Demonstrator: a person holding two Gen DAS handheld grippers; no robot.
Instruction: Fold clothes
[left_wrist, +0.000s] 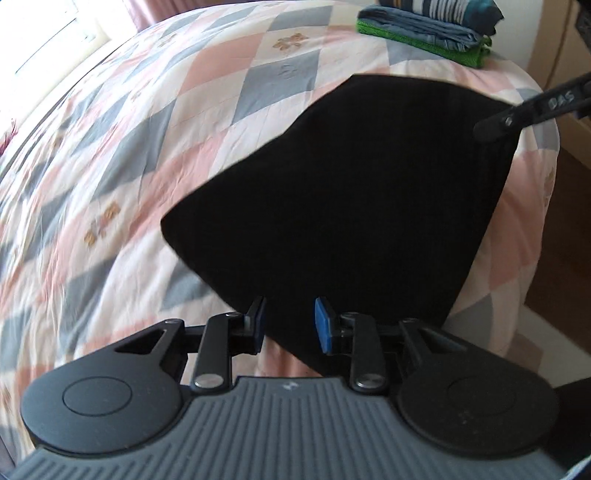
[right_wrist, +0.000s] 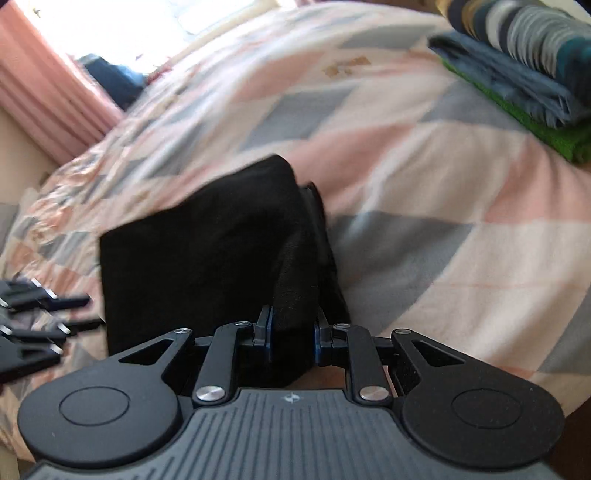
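A black garment (left_wrist: 351, 192) lies folded flat on the quilted bed, near its right edge. My left gripper (left_wrist: 289, 325) is open, its blue pads just over the garment's near edge, holding nothing. My right gripper (right_wrist: 292, 330) has a bunched fold of the same black garment (right_wrist: 207, 251) between its fingers and looks shut on it. The right gripper's fingers also show in the left wrist view (left_wrist: 524, 110) at the garment's far right corner. The left gripper shows blurred at the left edge of the right wrist view (right_wrist: 55, 314).
A stack of folded clothes, striped on top, blue in the middle, green beneath (left_wrist: 436, 33), sits at the bed's far right corner; it also shows in the right wrist view (right_wrist: 524, 85). The patchwork quilt (left_wrist: 147, 129) covers the bed. Pink curtains (right_wrist: 48, 99) hang by the window.
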